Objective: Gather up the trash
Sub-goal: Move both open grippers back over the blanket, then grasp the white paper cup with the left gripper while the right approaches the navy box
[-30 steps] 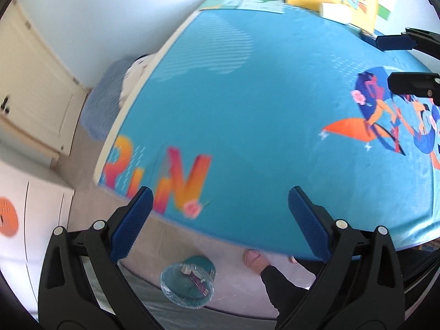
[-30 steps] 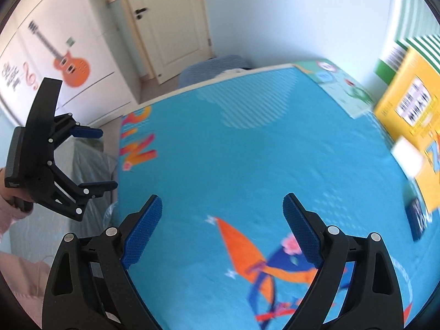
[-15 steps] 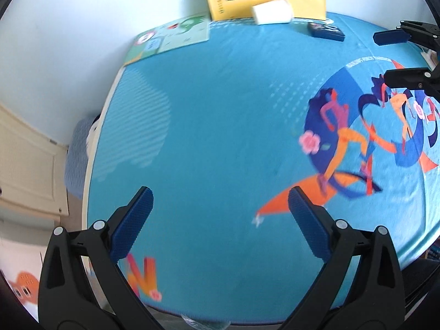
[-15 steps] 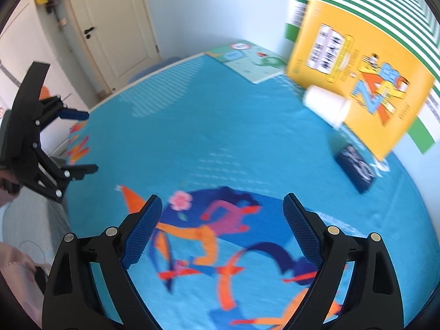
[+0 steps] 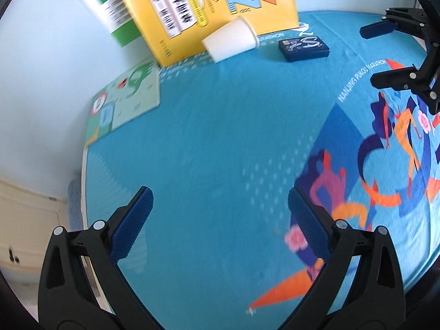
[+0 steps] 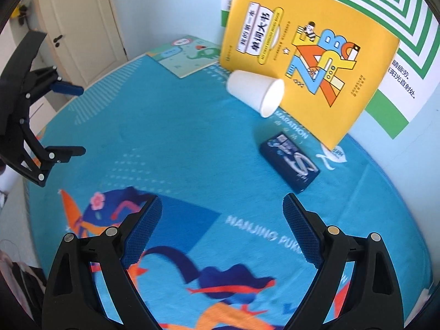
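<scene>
A white paper cup (image 5: 230, 39) (image 6: 256, 93) lies on its side on the blue printed cloth, against a yellow book. A small dark blue box (image 5: 304, 48) (image 6: 290, 161) lies flat beside it. My left gripper (image 5: 220, 220) is open and empty, well short of both. It also shows at the left of the right wrist view (image 6: 68, 121). My right gripper (image 6: 221, 224) is open and empty, nearer the box and cup. It also shows at the right of the left wrist view (image 5: 379, 52).
The yellow book (image 6: 308, 63) leans on a green-striped poster (image 6: 385, 35) at the wall. A green picture book (image 5: 126, 99) (image 6: 189, 55) lies flat at the far corner. The blue cloth (image 5: 220, 143) covers the surface. A white door (image 6: 82, 19) stands beyond.
Both grippers have swung from the floor-side edge toward the wall end. The cup, box and books have come into closer view. Both stay open.
</scene>
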Demonstrator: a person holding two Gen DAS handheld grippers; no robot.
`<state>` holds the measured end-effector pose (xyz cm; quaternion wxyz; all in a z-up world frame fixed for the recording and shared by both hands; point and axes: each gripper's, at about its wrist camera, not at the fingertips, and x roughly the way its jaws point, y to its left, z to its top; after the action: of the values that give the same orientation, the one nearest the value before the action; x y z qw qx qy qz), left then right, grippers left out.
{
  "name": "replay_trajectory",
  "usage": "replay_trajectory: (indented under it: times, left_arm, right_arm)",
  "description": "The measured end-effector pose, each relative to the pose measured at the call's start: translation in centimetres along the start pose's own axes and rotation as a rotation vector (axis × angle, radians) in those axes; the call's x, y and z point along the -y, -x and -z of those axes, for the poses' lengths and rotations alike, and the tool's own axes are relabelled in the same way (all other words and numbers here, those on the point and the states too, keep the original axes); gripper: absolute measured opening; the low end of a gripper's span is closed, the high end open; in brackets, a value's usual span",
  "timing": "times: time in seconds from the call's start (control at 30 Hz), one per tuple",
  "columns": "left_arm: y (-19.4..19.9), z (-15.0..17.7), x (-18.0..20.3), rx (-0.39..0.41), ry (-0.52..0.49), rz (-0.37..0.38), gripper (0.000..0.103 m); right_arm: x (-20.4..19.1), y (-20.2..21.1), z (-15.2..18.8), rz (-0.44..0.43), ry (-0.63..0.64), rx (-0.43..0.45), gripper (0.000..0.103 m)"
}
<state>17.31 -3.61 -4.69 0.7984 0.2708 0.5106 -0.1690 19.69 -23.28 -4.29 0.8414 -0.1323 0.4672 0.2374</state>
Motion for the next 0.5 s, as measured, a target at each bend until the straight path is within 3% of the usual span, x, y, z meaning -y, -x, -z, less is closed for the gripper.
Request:
replay_trajectory:
  times: [0.5]
  left_arm:
    - [-6.7, -10.7, 0.3, 0.011, -0.17, 0.039, 0.096]
  right_arm:
    - [6.1, -5.3, -1.9, 0.046, 0.002, -0.061, 0.089]
